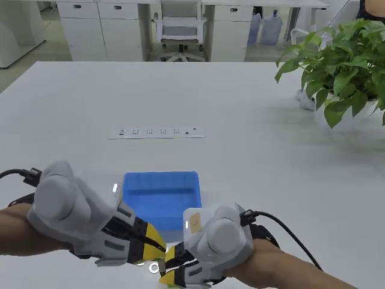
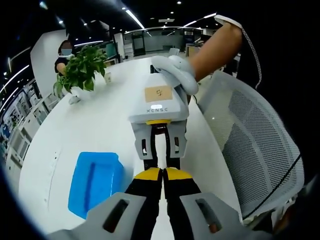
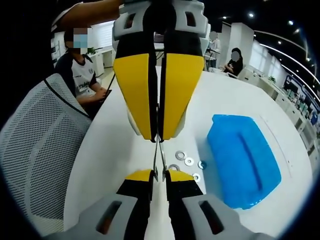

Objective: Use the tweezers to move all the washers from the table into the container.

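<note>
Right gripper view gives you the clearest look at the tweezers. They are a thin, bright metal pair rising from between the yellow-tipped jaws of the right gripper, which are drawn in close against the two legs. The far end runs into the left gripper, whose broad yellow pads are pressed together on it. Just beside the tweezers, the washers lie in a small cluster on the smooth white table. They are flat, shiny rings between the tweezers and the blue container, a rectangular plastic tray with rounded corners. Head view covers most of that with the grippers' white housings, and one washer glints below the meeting jaws. It adds a pale power strip and a leafy potted plant farther back. You hold the grippers nose to nose at the table's near edge, your forearms coming in low from either side. Left gripper view faces the right gripper head-on, with a grey mesh chair beside the table.
</note>
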### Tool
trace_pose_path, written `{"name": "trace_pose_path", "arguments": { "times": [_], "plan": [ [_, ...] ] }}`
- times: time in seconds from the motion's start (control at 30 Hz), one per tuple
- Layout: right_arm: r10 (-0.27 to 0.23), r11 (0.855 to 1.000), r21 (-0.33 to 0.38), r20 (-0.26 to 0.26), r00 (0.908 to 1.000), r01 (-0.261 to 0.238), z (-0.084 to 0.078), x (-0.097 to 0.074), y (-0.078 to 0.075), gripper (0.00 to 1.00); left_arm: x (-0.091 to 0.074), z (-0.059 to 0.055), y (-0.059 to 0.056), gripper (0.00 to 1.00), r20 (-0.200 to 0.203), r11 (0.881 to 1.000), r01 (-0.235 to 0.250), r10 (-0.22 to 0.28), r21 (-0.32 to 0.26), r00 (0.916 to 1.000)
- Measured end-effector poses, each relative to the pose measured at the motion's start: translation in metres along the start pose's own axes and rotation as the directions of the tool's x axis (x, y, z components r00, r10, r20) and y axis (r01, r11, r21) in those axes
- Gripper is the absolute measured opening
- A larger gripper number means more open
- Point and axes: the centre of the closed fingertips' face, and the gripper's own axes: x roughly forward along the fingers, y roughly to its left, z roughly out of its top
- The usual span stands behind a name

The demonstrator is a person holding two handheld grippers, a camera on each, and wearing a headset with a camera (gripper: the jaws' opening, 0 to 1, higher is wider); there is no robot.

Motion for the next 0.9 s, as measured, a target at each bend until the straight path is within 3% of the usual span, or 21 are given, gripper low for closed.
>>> {"name": "trace_pose_path", "arguments": {
  "times": [0.3,0.53,0.77,0.9],
  "plan": [
    [-0.041,0.999,0.015,0.008,0.9991,0.041,-0.002,-0.006,-0.015,0.12,0.001,0.004,0.013,0.05,0.000,1.000,0.002,-0.002,0.024,1.0000],
    [-0.057,0.998,0.021,0.003,0.9984,0.057,-0.006,-0.007,-0.022,0.13,0.006,0.004,0.018,0.05,-0.003,0.999,0.011,-0.011,0.033,0.9999],
    [-0.064,0.998,0.027,0.006,0.9979,0.064,-0.008,-0.007,-0.026,0.13,0.010,-0.002,0.020,0.05,-0.019,0.999,0.022,-0.022,0.032,0.9996],
    [-0.063,0.998,0.031,0.006,0.9980,0.063,-0.011,-0.006,-0.027,0.13,0.011,-0.001,0.024,0.05,-0.006,0.999,0.026,-0.026,0.020,0.9996]
  ]
}}
